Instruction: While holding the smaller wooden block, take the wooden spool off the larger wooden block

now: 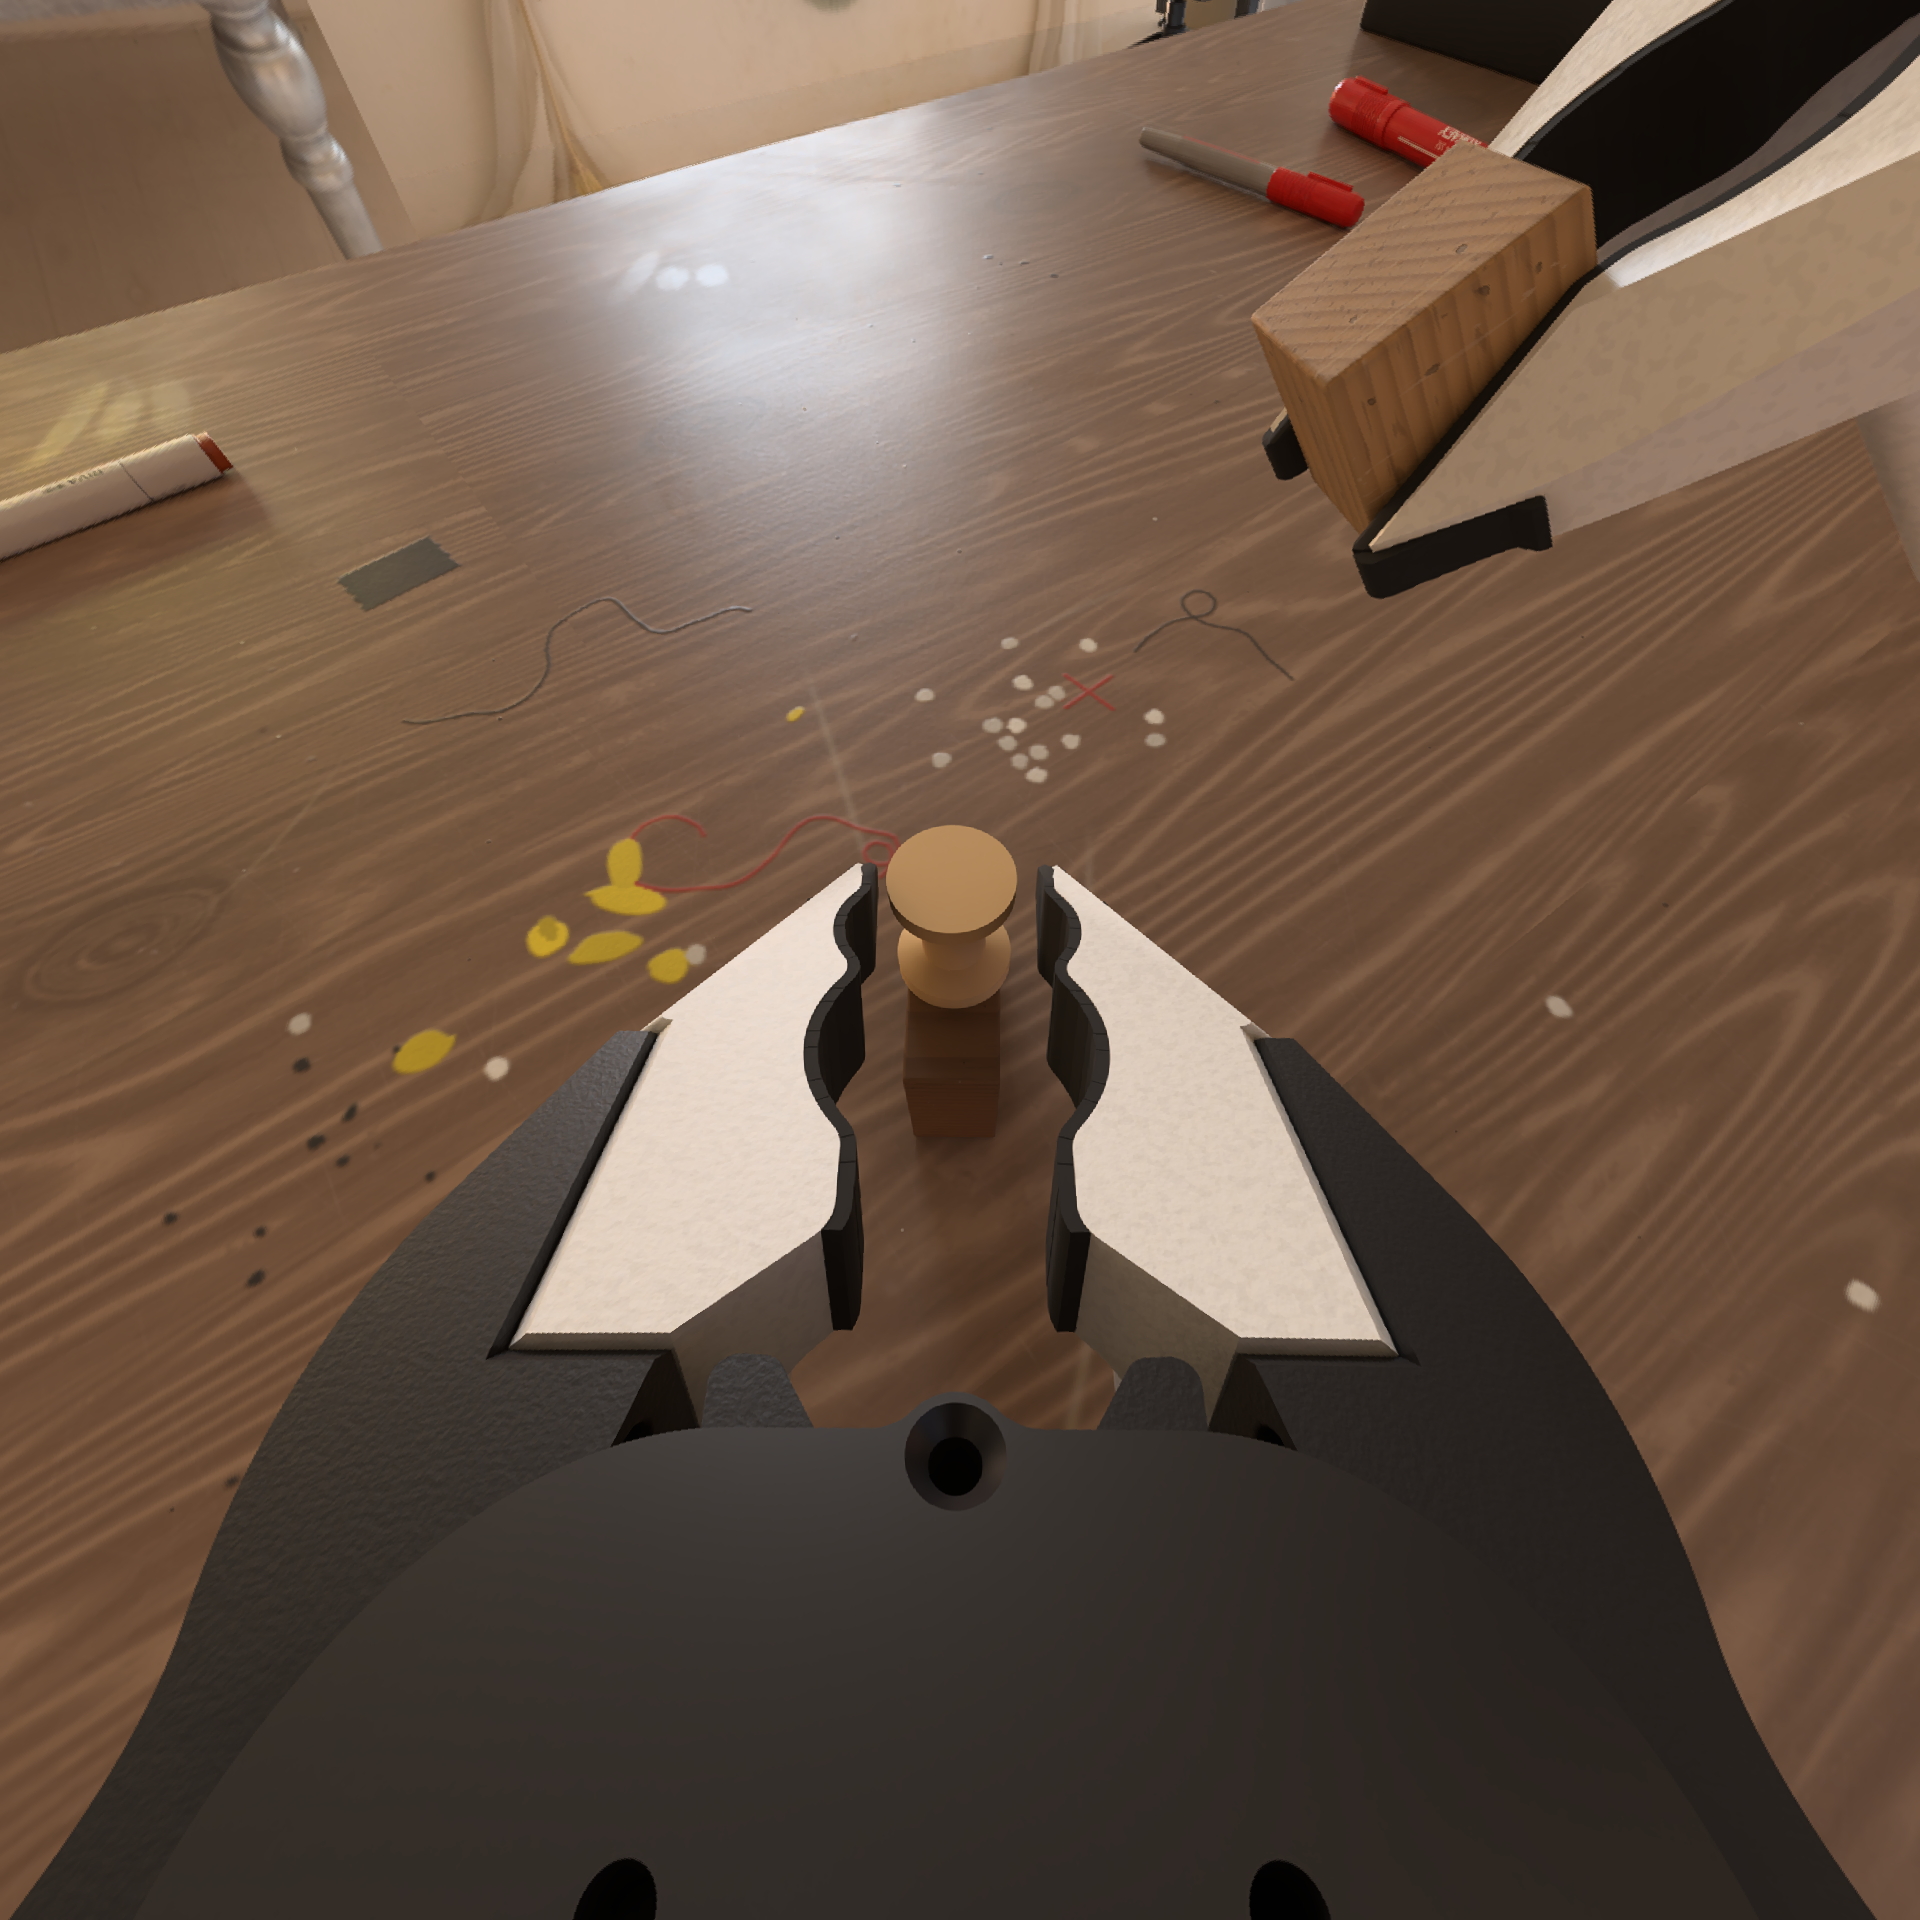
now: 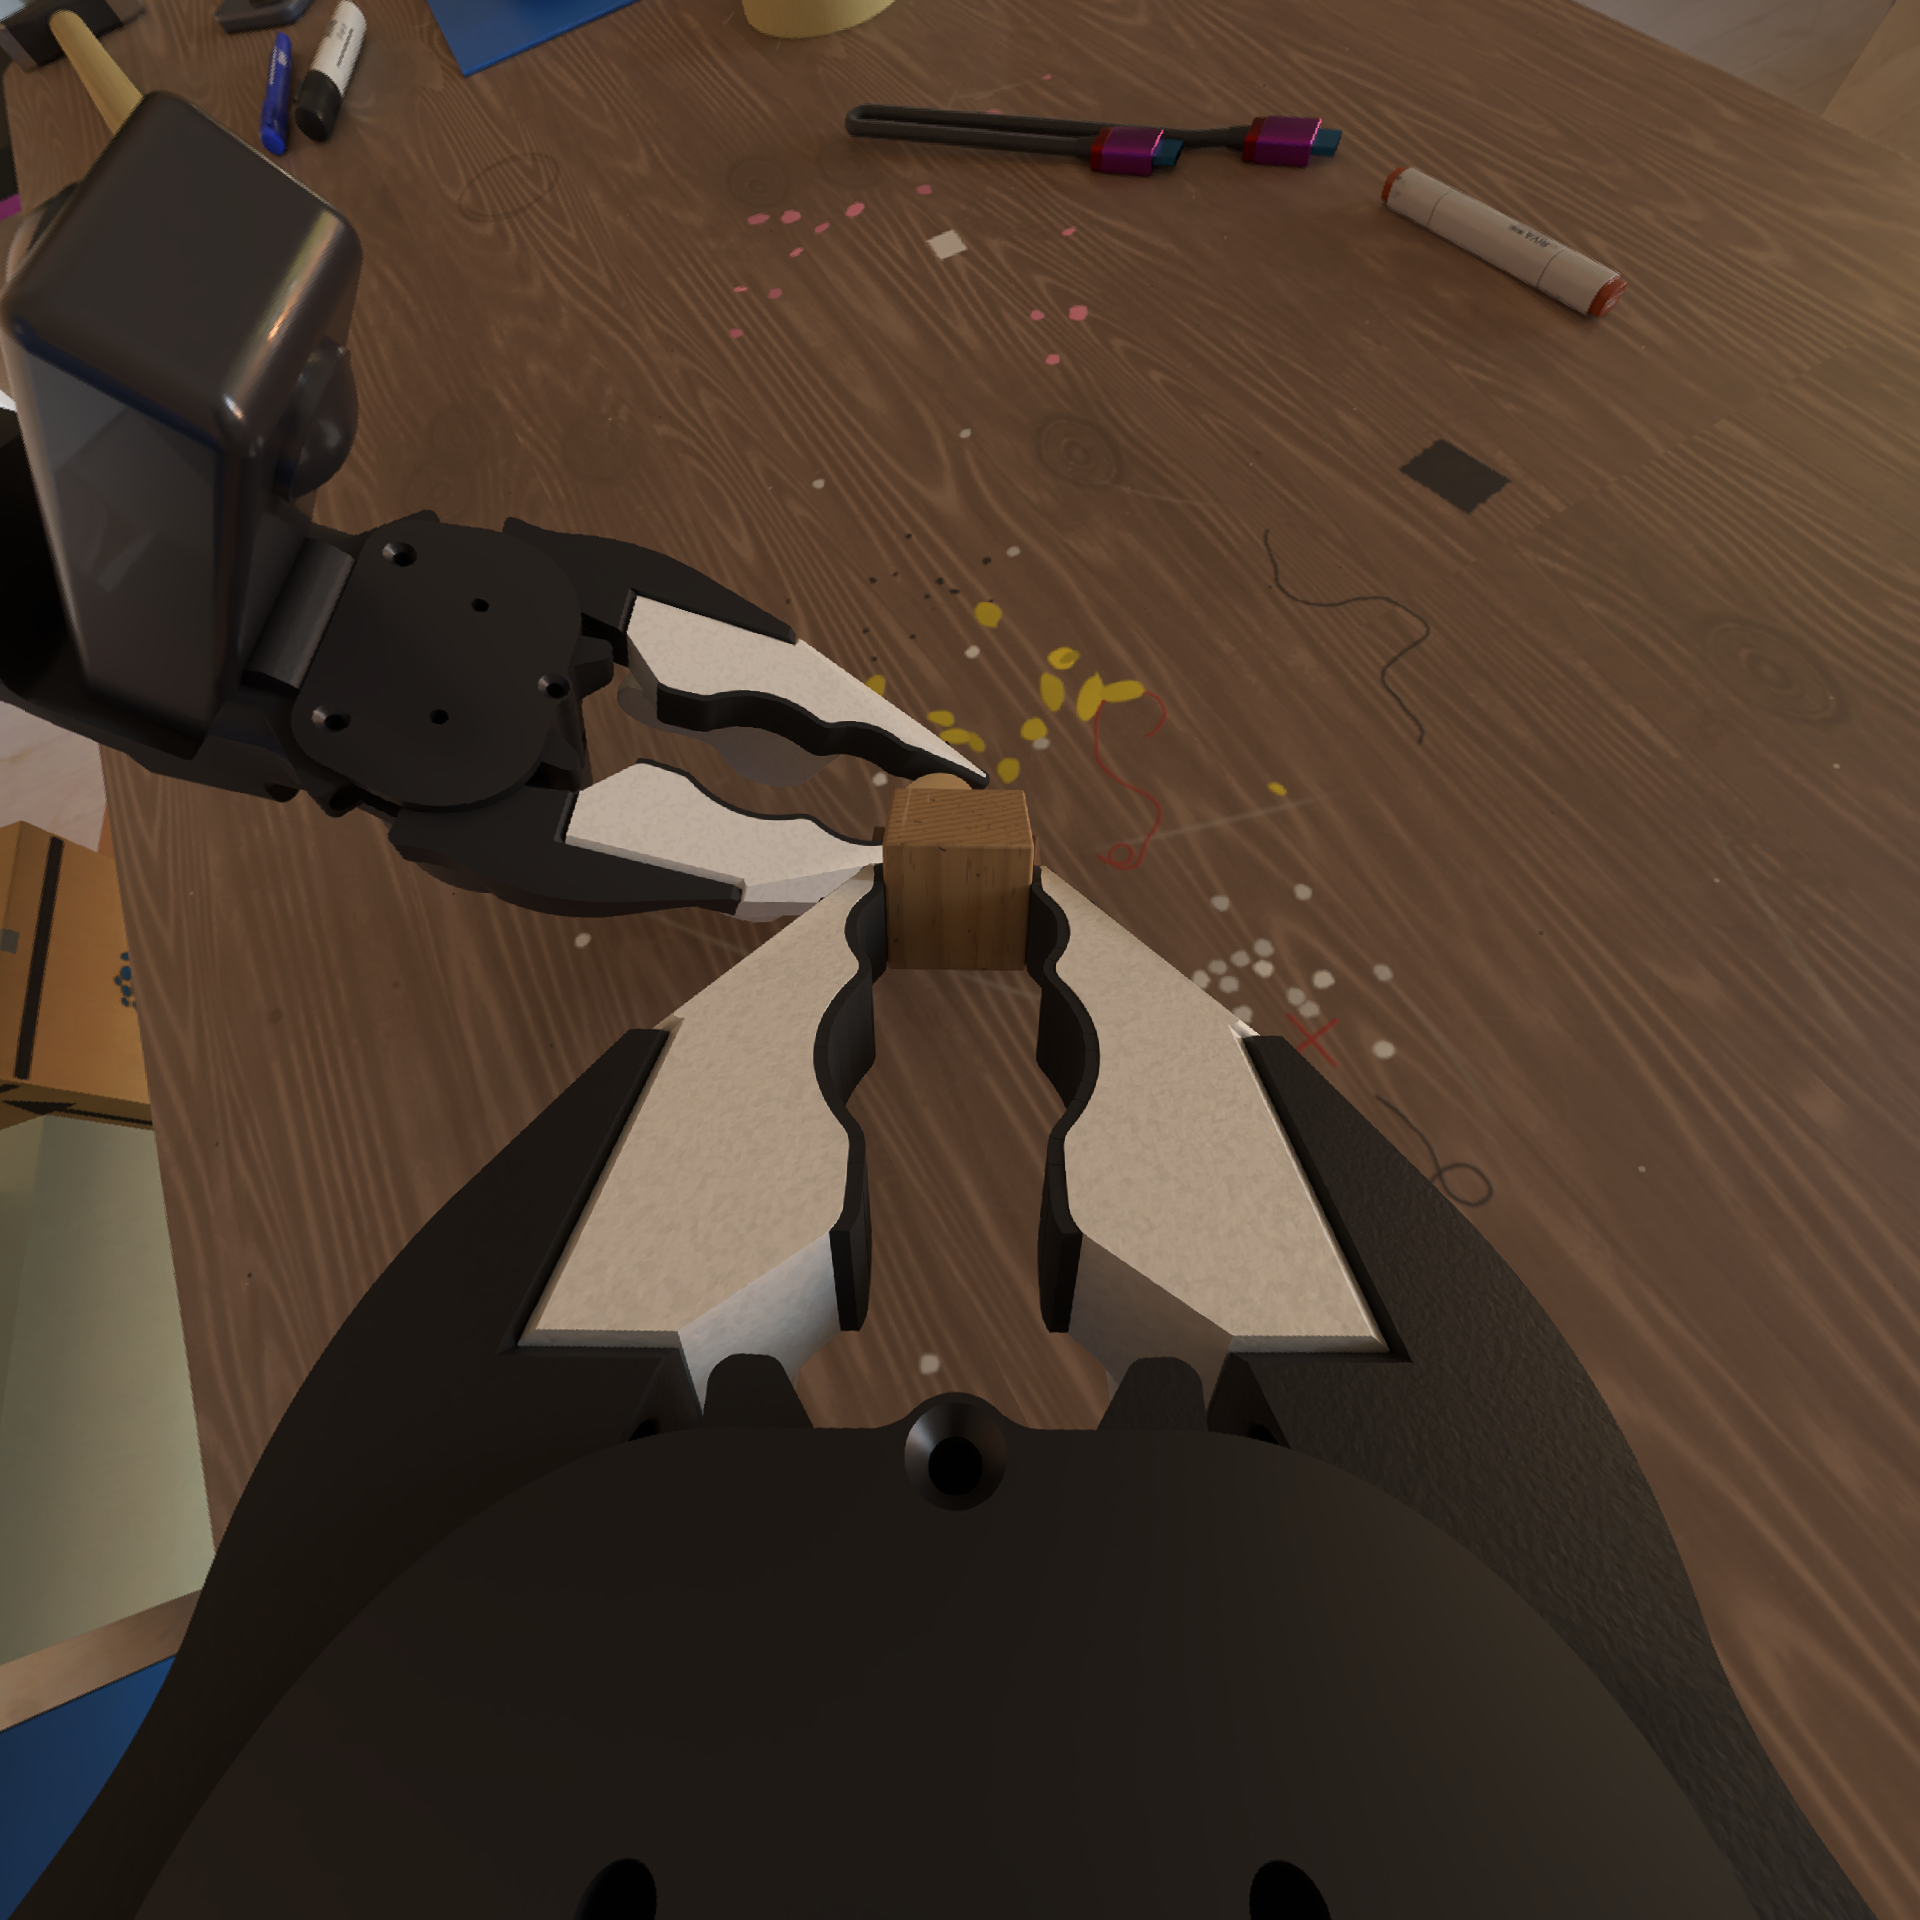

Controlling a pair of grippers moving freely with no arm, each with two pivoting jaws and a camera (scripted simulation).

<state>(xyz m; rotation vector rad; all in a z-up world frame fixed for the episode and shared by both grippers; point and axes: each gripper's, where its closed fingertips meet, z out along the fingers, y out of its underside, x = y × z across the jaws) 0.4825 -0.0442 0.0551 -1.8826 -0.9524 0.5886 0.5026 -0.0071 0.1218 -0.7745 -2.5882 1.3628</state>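
A tan wooden spool (image 1: 951, 914) stands upright on a dark brown wooden block (image 1: 951, 1081) on the table. My left gripper (image 1: 956, 878) is open; its fingertips flank the spool's top with a gap on each side. My right gripper (image 2: 956, 894) is shut on a light wooden block (image 2: 961, 894) and holds it above the table. It shows at the upper right of the left wrist view (image 1: 1382, 499) with that block (image 1: 1423, 332). In the right wrist view the left gripper (image 2: 925, 816) reaches in from the left; only a sliver of the spool (image 2: 940, 781) shows behind the held block.
Two red markers (image 1: 1392, 114) (image 1: 1247, 177) lie far right and a white marker (image 1: 104, 488) lies left. A black tool with purple clips (image 2: 1091, 135) and another white marker (image 2: 1496, 239) lie farther off. The table's edge and a cardboard box (image 2: 62, 966) are at the left.
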